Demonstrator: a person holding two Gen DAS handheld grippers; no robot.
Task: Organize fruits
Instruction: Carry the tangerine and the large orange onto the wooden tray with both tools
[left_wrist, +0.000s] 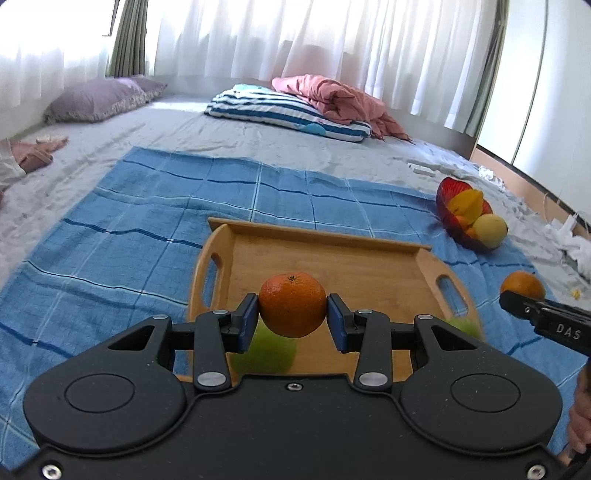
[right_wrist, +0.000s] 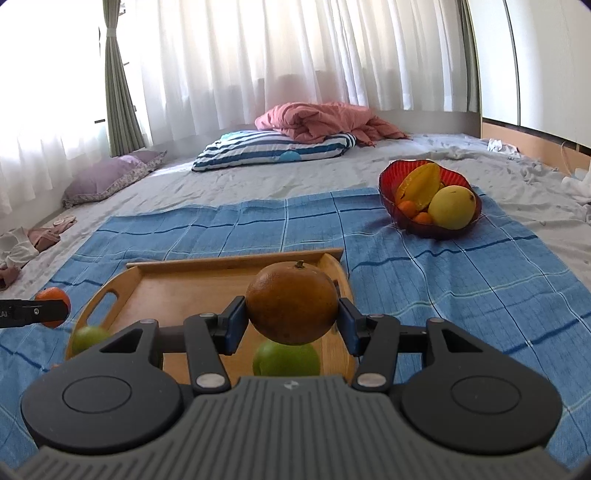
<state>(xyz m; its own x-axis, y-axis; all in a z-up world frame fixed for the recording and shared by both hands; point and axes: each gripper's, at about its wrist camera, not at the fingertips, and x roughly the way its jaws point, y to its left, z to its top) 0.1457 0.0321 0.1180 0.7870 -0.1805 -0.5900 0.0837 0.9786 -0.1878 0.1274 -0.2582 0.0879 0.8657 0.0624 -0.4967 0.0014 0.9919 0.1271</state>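
- The left gripper is clenched on a small round orange; its glossy, dimpled peel is pressed between two blue pads.
- The right gripper is clenched on a larger orange with a duller, brownish peel and a short stem stub on top.
- Both fruits are held in the air above a wooden tray, not resting on it.
- The tray is made of smooth, light wood, with a raised rim, rounded ends and an oval handle slot at each end.
- Two green round fruits are seen lying in the tray, partly hidden behind the grippers.
- A red, ribbed, translucent bowl is placed to the right, well apart from the tray. A ridged yellow starfruit, a smooth yellow fruit and small orange fruits are contained in it.
- Tray and bowl are set on a blue checked cloth of coarse weave, spread over a bed covered by a wrinkled grey sheet.
- A striped blue-and-white pillow, a crumpled pink blanket and a purple pillow are located farther back.
- Sheer white curtains, lit from behind, are hung across the rear wall.
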